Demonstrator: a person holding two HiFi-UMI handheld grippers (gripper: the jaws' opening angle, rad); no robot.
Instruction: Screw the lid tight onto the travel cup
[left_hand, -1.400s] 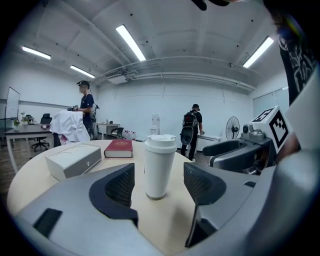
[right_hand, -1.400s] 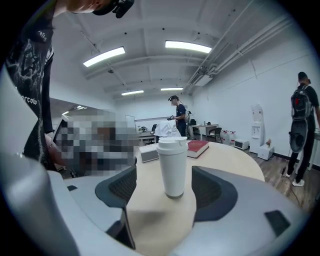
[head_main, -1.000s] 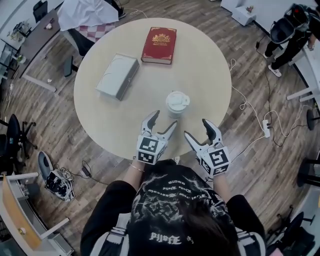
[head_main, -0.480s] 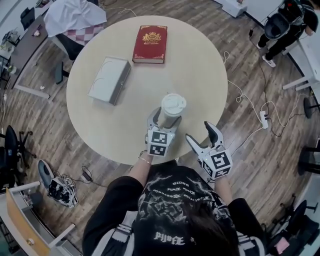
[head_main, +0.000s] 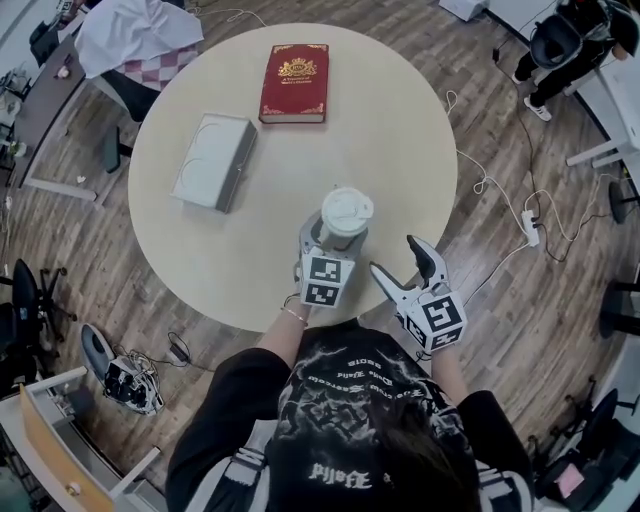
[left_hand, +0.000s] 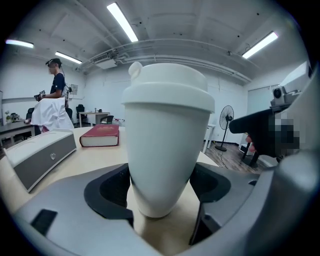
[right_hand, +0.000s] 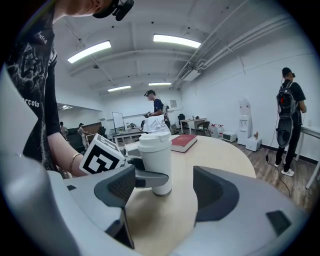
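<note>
A white travel cup (head_main: 345, 215) with its white lid (head_main: 348, 207) on top stands upright on the round table (head_main: 400, 130), near the front edge. My left gripper (head_main: 334, 238) straddles the cup's lower part; its jaws have just been opening and stand wide, the pads close beside the cup without visibly pressing. In the left gripper view the cup (left_hand: 167, 145) fills the middle between the dark pads (left_hand: 107, 192). My right gripper (head_main: 396, 258) hangs open and empty just right of the cup. The right gripper view shows the cup (right_hand: 156, 160) beyond its jaws.
A red book (head_main: 295, 82) lies at the table's far side and a grey flat box (head_main: 213, 160) to the left. Cables and a power strip (head_main: 530, 228) run over the wooden floor on the right. Chairs and people stand around the room.
My left gripper has moved forward and down from in front of the cup to either side of its lower part, with jaws wider. The right gripper has hardly moved.
</note>
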